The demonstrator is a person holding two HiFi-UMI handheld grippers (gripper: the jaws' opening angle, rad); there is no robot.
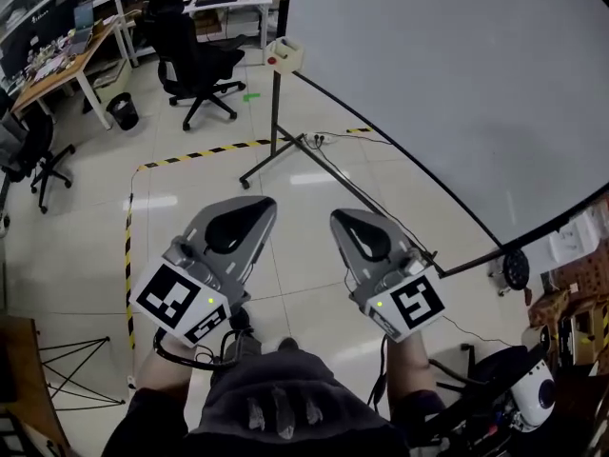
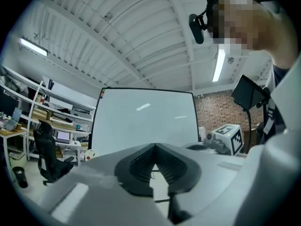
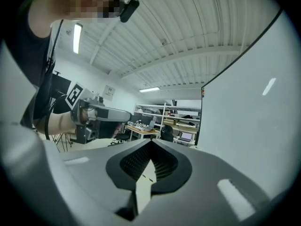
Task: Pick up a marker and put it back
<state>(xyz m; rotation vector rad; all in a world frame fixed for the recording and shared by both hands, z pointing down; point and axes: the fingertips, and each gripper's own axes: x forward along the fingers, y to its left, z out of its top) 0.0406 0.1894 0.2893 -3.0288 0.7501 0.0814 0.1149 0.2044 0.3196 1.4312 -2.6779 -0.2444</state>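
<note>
left gripper [image 1: 259, 208]: jaws together, empty, left of whiteboard [image 1: 447, 84] | right gripper [image 1: 341, 221]: jaws together, empty, nearer whiteboard's lower edge | side by side

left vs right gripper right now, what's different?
The left gripper hangs over floor by the yellow-black tape; the right gripper sits closer to the whiteboard. In the head view the left gripper leans right and the right gripper leans left, tips converging. The left cube and right cube show different patterns. Shared: both shut, nothing between the jaws.
</note>
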